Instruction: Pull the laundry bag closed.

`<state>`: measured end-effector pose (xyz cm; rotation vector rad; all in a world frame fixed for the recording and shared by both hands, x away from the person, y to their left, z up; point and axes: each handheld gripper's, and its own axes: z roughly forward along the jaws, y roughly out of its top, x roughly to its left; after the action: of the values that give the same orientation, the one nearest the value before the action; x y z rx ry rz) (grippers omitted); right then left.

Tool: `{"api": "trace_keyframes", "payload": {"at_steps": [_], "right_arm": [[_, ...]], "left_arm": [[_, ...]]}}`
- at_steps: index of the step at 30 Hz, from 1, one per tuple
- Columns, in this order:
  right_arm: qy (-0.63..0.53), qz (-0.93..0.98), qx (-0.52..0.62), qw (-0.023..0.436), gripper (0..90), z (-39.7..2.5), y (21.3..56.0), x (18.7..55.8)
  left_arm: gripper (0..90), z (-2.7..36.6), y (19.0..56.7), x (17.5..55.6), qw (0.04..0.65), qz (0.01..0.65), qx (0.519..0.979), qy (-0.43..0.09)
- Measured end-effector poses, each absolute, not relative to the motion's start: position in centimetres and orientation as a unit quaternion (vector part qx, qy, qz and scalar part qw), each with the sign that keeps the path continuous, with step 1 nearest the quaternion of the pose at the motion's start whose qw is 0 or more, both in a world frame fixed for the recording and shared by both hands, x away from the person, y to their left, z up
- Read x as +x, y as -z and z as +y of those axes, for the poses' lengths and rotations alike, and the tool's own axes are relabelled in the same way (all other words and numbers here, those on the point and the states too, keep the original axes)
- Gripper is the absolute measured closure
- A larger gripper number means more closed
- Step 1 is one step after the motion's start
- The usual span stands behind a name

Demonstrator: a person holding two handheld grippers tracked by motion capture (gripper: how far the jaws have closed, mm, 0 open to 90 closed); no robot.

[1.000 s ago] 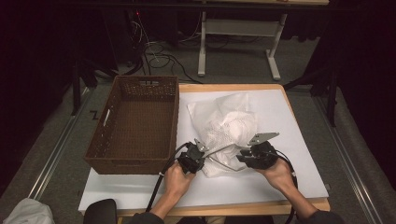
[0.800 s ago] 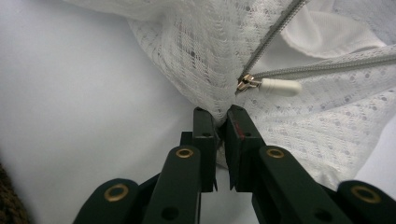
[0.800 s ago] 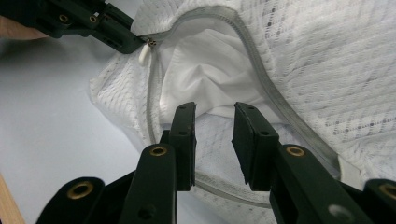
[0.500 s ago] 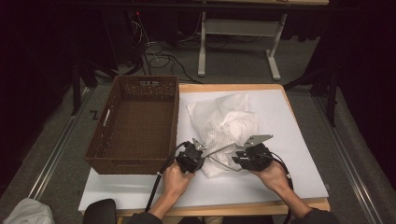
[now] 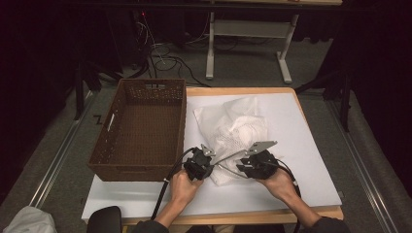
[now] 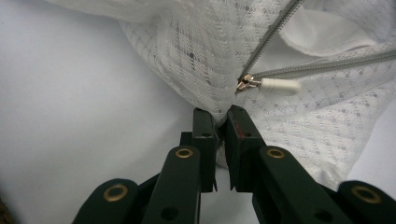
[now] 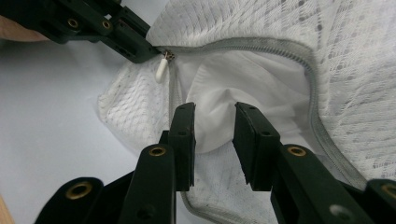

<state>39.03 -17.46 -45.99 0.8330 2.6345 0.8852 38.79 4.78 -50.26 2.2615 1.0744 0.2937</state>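
A white mesh laundry bag (image 5: 233,133) lies on the white table sheet, its grey zipper (image 7: 261,44) undone and the mouth gaping toward me. My left gripper (image 6: 222,123) is shut on the mesh at the zipper's end, just below the white zipper pull (image 6: 280,85). From above, the left gripper (image 5: 210,167) sits at the bag's near left corner. My right gripper (image 7: 214,140) is open, its jaws reaching into the mouth over white cloth (image 7: 233,79) inside the bag. It faces the left gripper (image 7: 140,46) from the bag's near right (image 5: 240,169).
An empty brown wicker basket (image 5: 141,128) stands left of the bag, close beside my left hand. The table sheet (image 5: 311,160) is bare to the right of the bag and along the front edge. Beyond the table are cables and a desk frame on the floor.
My right gripper has slid left and a little nearer to me, closing in on the bag's mouth and the left gripper. The left gripper has held still on the mesh.
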Motion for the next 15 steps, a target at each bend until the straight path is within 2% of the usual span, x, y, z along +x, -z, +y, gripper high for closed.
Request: {"api": "trace_keyframes", "payload": {"at_steps": [15], "right_arm": [[-0.303, 0.903, 0.281, 0.12, 72.0, -16.2, 46.0, 39.3]], "left_arm": [[82.5, 5.1, 50.1, 38.6, 0.316, 0.408, 0.85, -0.103]]}}
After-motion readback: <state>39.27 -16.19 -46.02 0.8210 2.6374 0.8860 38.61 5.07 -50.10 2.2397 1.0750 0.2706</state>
